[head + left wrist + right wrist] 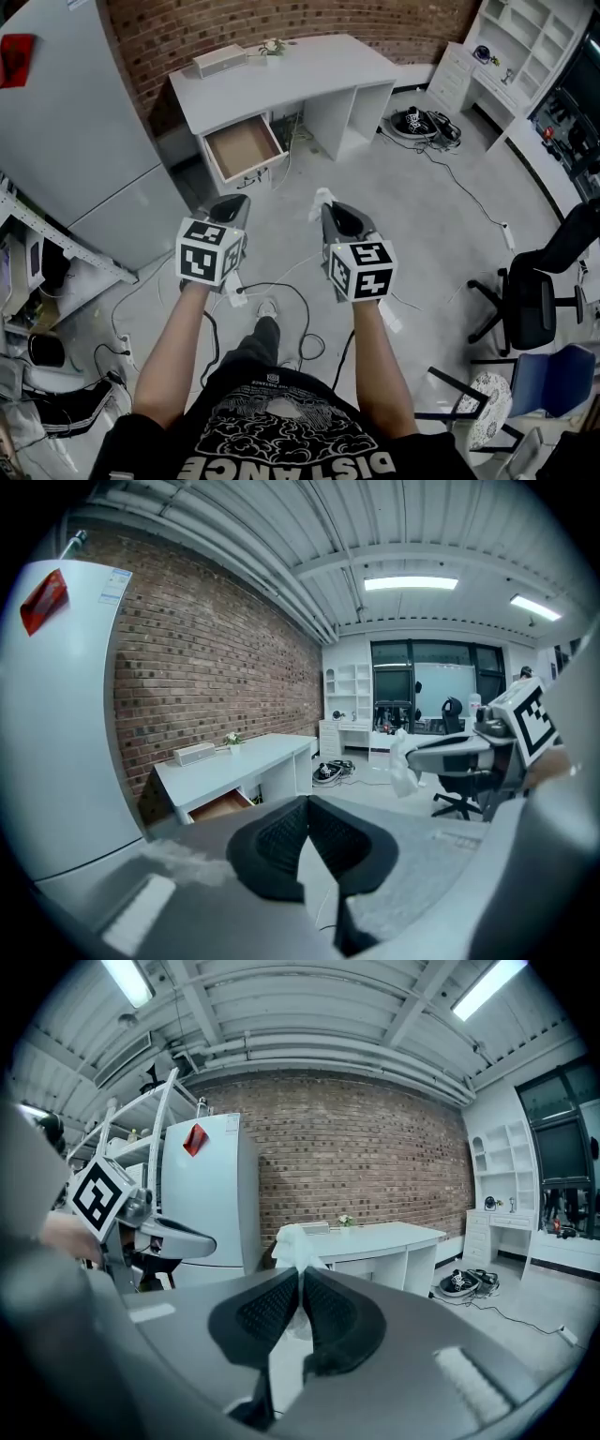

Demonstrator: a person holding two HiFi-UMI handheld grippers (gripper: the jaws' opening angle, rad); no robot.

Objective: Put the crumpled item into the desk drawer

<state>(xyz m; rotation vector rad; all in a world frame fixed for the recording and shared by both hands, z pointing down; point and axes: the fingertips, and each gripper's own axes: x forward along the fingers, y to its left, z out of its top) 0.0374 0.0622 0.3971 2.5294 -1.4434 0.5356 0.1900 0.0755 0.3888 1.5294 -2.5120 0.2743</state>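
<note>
Drawer (pixel 242 147), pulled out from under the white surface (pixel 300 70), lay ahead and to the left of the right gripper (pixel 330 208), well apart from it across the floor, with its front toward the person and its length running back under the surface. That gripper was clamped on the crumpled item (pixel 321 200), a white wad poking up past the tips. The left gripper (pixel 239 202) sat nearer the drawer, jaws together on nothing. Counted: one crumpled item, one open drawer, two grippers.

Desk (pixel 319 73) (drawer (pixel 243 147) open): box (pixel 218 61), small plant (pixel 272 45); floor (pixel 422 220): office chair (pixel 530 291).
</note>
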